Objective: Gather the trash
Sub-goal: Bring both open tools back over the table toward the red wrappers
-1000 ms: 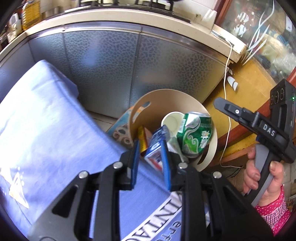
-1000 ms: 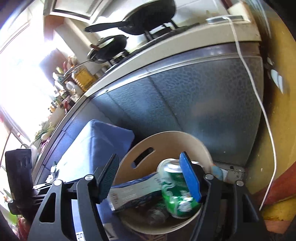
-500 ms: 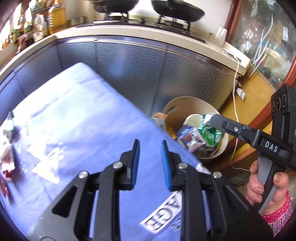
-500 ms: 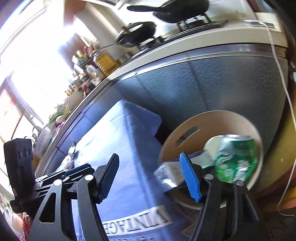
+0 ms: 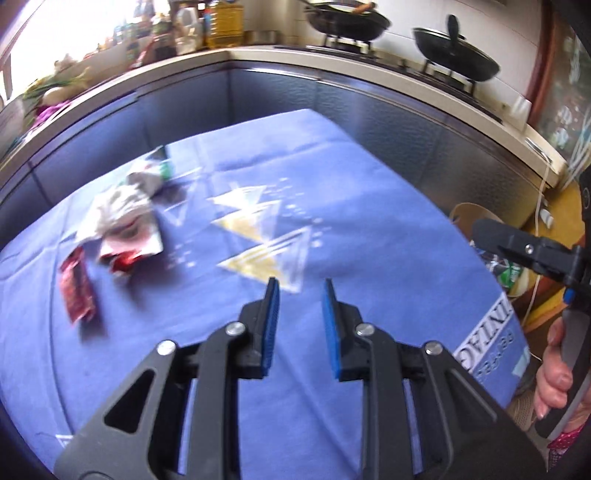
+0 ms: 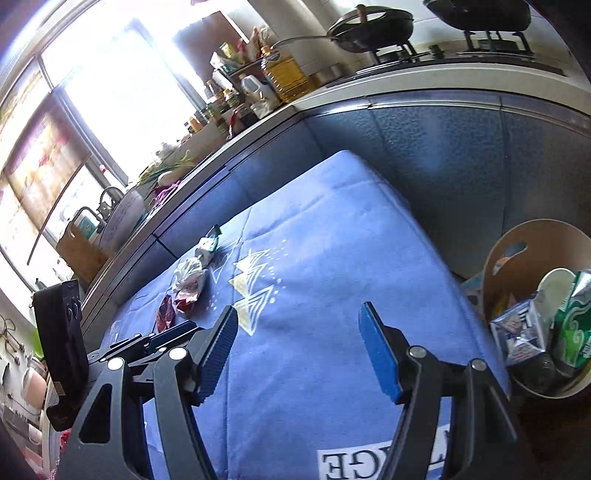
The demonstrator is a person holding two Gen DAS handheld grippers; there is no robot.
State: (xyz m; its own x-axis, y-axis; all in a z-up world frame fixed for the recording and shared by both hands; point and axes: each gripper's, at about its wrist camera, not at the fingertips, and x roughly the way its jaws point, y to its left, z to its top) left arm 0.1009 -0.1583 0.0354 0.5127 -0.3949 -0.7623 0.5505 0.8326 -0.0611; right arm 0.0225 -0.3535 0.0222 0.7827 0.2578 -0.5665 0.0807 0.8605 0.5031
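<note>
The trash still to be collected lies on the far left part of a blue tablecloth (image 5: 369,206): a crumpled white and red wrapper (image 5: 123,221), a flat red packet (image 5: 77,284) just beside it on the near side, and a small white and green wrapper (image 5: 155,173) beyond it toward the counter. In the right wrist view the same pieces sit in a loose row, well ahead of both tools. Off the right edge of the table stands a round cream bin (image 6: 532,251), holding a green can (image 6: 576,325), a small blue and white carton (image 6: 521,332) and a white cup (image 6: 554,284). The left gripper (image 5: 297,295) hangs above the middle of the cloth, tilted downward, its blue pads a narrow gap apart with nothing between them and touching nothing. The right gripper (image 6: 295,328) is angled less steeply over the cloth, with its jaws spread wide and empty, clear of the bin at its right. A hand (image 5: 554,369) grips the right tool's handle at the right edge of the left wrist view, with a red patterned sleeve below it. Behind the table runs a kitchen counter (image 5: 369,66) with dark pans (image 5: 347,22) on a stove.
</note>
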